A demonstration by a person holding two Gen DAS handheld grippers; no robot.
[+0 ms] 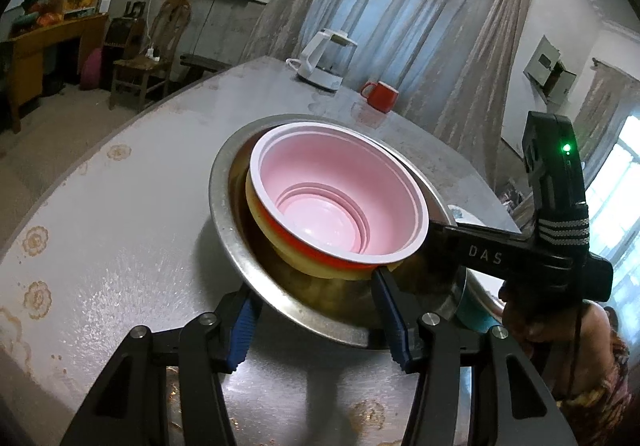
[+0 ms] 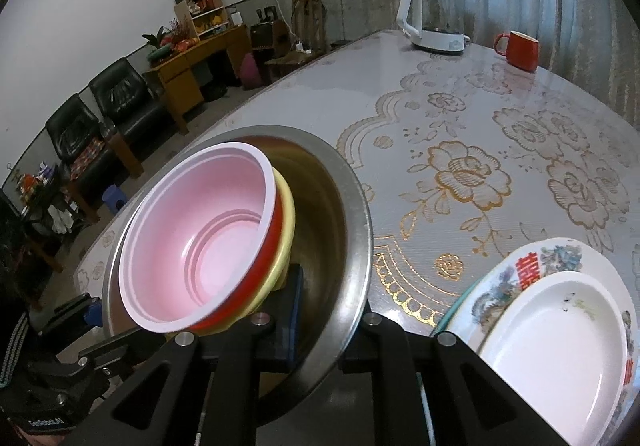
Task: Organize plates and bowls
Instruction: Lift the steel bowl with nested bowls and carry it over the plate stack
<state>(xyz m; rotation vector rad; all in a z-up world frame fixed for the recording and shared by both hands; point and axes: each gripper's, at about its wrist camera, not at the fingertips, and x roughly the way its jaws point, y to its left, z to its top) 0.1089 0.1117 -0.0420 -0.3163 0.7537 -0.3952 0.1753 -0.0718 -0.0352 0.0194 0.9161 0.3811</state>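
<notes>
Two stacked bowls (image 2: pixel 200 238) tilted in steel basin (image 2: pixel 352 206)

A stack of nested bowls (image 2: pixel 200 234) sits tilted inside a wide metal basin (image 2: pixel 352 206) on the bench (image 2: pixel 460 114). In the right wrist view, two stacked plates (image 2: pixel 560 326) lie to the basin's right — the smaller on the larger. At the bench's far end stands a kettle (image 2: pixel 434 18), with a mug (image 2: pixel 518 48) just to its right.
</notes>
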